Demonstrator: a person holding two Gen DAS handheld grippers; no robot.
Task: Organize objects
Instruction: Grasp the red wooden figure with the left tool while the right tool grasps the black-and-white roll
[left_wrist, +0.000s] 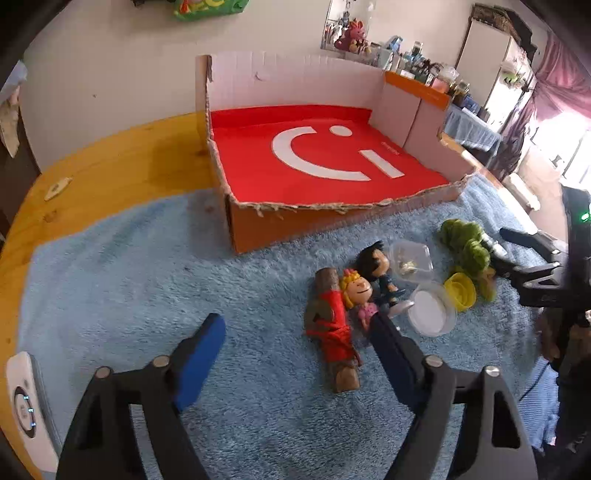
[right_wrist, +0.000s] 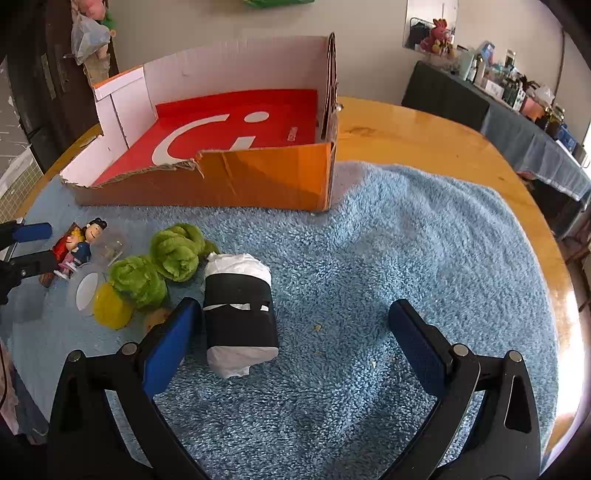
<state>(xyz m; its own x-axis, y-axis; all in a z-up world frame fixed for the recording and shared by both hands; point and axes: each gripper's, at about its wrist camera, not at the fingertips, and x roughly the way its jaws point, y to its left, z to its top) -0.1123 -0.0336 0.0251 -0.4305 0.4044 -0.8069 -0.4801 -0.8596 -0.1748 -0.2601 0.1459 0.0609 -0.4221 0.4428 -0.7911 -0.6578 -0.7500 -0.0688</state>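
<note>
An open cardboard box (left_wrist: 280, 218) with a red liner stands at the back of the blue towel; it also shows in the right wrist view (right_wrist: 258, 177). My left gripper (left_wrist: 295, 332) is open, low over the towel, with a wooden stick wrapped in red (left_wrist: 332, 328) between its fingers. Beside the stick lie a blonde figurine (left_wrist: 358, 295) and a dark-haired figurine (left_wrist: 376, 269). My right gripper (right_wrist: 291, 325) is open, with a black-and-white wrapped roll (right_wrist: 240, 314) just inside its left finger. Green plush pieces (right_wrist: 162, 262) and a yellow cap (right_wrist: 110, 306) lie left of the roll.
A clear plastic container (left_wrist: 410, 262) and its round lid (left_wrist: 432, 310) lie by the figurines. The blue towel (right_wrist: 406, 258) covers a round wooden table (right_wrist: 424, 133). A white device (left_wrist: 26, 406) sits at the table's left edge. A cluttered side table (right_wrist: 517, 96) stands behind.
</note>
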